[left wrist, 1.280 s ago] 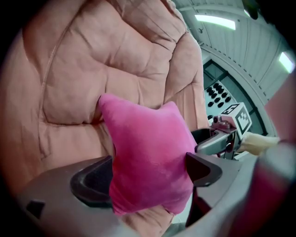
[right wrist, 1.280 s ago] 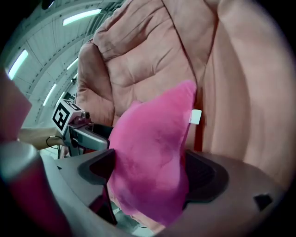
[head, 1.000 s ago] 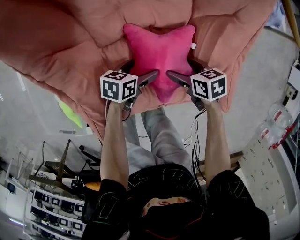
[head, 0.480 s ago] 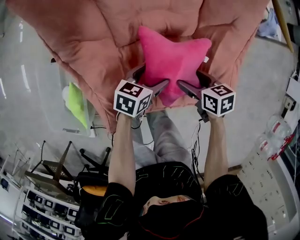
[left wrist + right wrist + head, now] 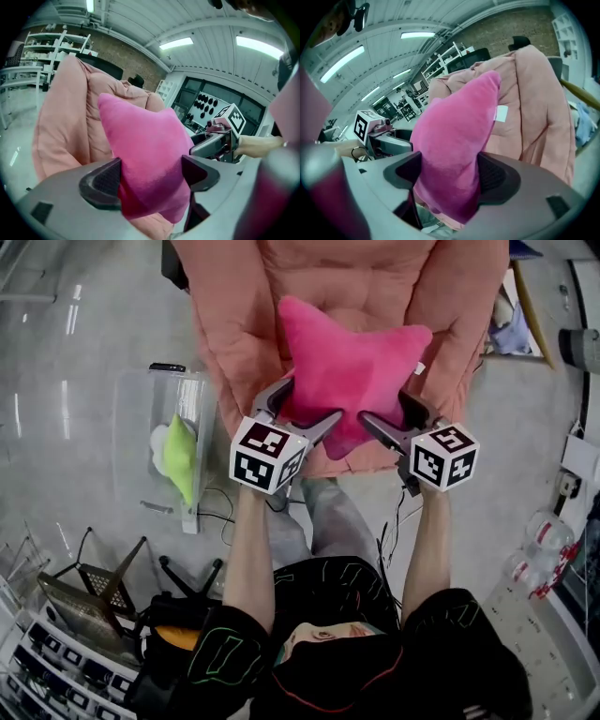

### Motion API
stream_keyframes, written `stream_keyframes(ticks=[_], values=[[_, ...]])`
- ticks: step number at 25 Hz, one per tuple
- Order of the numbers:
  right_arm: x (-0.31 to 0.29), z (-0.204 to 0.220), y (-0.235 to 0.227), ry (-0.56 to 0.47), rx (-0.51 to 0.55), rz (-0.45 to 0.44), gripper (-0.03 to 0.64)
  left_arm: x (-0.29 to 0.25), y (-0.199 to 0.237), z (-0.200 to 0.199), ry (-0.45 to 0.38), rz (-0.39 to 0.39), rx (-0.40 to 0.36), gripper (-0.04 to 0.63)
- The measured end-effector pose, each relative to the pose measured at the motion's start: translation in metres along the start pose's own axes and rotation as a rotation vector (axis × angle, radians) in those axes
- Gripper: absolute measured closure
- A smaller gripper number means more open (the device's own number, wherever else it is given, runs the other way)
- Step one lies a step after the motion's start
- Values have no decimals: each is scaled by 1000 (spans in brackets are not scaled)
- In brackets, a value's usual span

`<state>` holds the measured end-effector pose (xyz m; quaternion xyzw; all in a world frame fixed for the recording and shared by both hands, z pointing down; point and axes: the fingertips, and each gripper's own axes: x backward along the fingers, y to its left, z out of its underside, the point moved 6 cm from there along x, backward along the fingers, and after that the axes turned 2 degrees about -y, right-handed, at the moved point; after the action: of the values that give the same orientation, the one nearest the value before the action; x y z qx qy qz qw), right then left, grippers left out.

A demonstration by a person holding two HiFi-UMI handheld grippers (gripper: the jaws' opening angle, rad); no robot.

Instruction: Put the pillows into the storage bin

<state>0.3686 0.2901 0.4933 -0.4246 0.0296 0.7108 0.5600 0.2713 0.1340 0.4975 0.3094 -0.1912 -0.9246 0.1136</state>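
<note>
Both grippers clamped on pink pillow (image 5: 352,371).
Jaws of left gripper (image 5: 149,176) and right gripper (image 5: 450,176) just closed in a bit, each pinching one lower corner. Pillow is up against the peach quilt (image 5: 375,287); clear bin (image 5: 131,427) sits on the floor well off to the left, green item (image 5: 180,457) inside.

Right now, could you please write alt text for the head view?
The left gripper and right gripper, jaws just closed tighter, each clamp one pink star-shaped pillow over a salmon quilt; a clear storage bin stands at left.
</note>
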Motion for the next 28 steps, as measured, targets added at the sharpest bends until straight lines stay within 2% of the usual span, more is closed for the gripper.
stream_keyframes(ticks=[6,10,20,28], values=[[-13,-45,90,-11,155,-85,236,102,15,-14,-127,-113,15,190],[-55,-61,153,21,257,-189,236,173,46,1,-193,-232,60,187],[-188,-35,345,210,449,-485,232,363,118,109,-295,-539,278,179],[-280,-1,468,388,547,-651,219,470,165,195,-374,-710,504,161]])
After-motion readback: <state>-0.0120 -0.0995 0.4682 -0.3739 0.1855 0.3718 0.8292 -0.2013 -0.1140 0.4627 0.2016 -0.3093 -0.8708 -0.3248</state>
